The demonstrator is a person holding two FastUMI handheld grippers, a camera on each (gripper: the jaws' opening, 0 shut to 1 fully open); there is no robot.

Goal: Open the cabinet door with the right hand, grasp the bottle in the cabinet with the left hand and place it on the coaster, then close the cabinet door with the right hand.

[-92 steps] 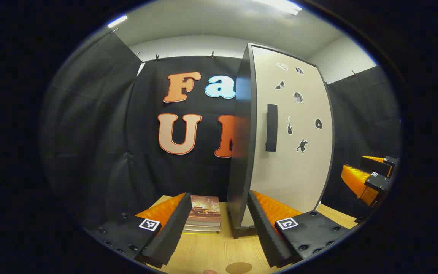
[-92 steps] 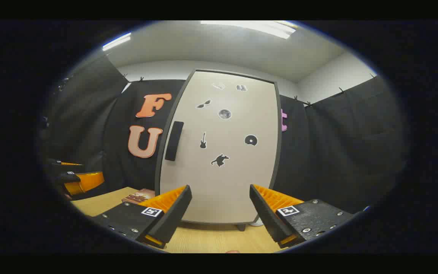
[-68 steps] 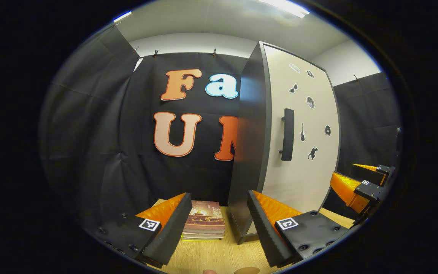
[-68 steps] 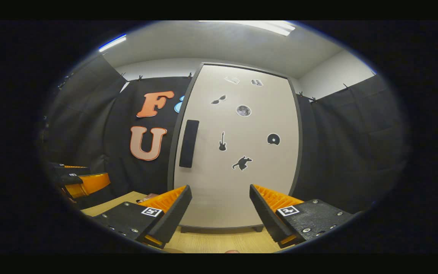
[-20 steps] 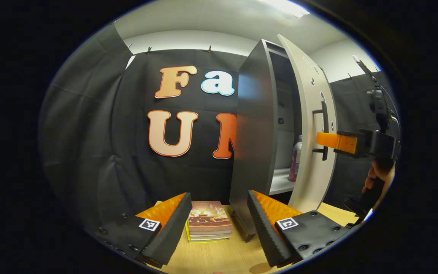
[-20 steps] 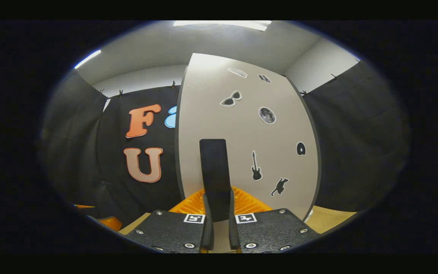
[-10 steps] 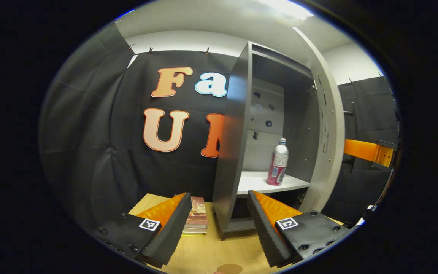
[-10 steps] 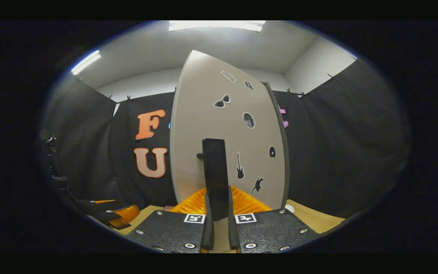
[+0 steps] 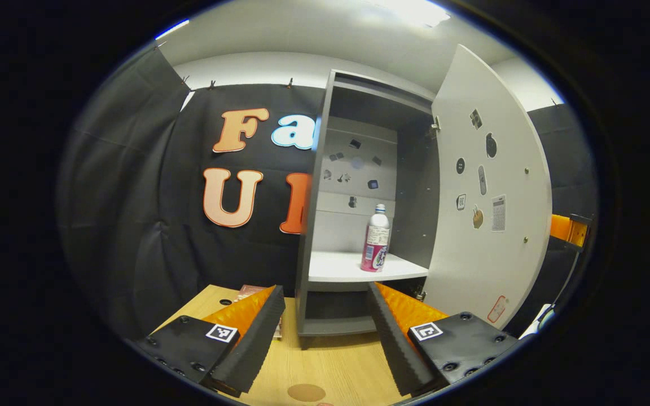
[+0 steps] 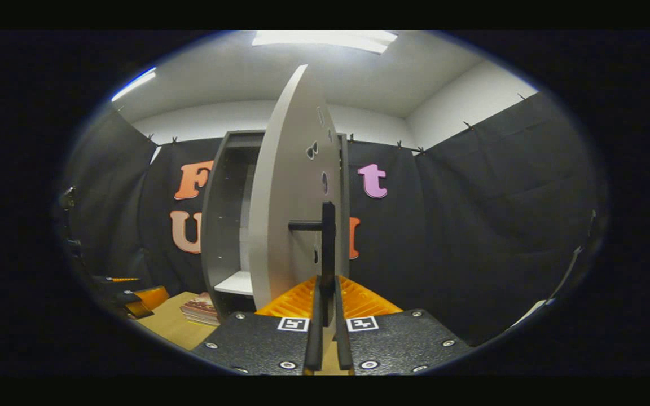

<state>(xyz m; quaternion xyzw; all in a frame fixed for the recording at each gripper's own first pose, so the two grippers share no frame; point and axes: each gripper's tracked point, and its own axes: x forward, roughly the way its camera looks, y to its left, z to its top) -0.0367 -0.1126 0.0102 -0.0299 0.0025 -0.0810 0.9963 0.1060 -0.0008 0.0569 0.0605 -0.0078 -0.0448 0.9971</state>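
Cabinet [image 9: 316, 237]: tall grey box with smooth flat panels, standing at the far side of the table; a pale flat shelf [image 9: 336, 268] crosses its open inside.
Cabinet door [image 9: 488, 225]: swung wide to the right; smooth pale panel, small flat stickers on its inner face.
Door handle [image 10: 328, 248]: dark straight bar on short posts, seen edge-on in the right gripper view.
Bottle [image 9: 376, 239]: slim, upright cylinder with a pale cap and a pink label, on the shelf toward its right end, inside the cabinet.
Coaster [image 9: 306, 392]: flat brown disc on the near table edge.
Table [image 9: 336, 366]: light wood grain.
Books [image 10: 201, 310]: small flat stack left of the cabinet foot.
Left gripper [image 9: 325, 316]: ribbed fingers spread wide, holding nothing, aimed at the cabinet.
Right gripper [image 10: 328, 316]: fingers drawn narrow, clamped on the door handle.
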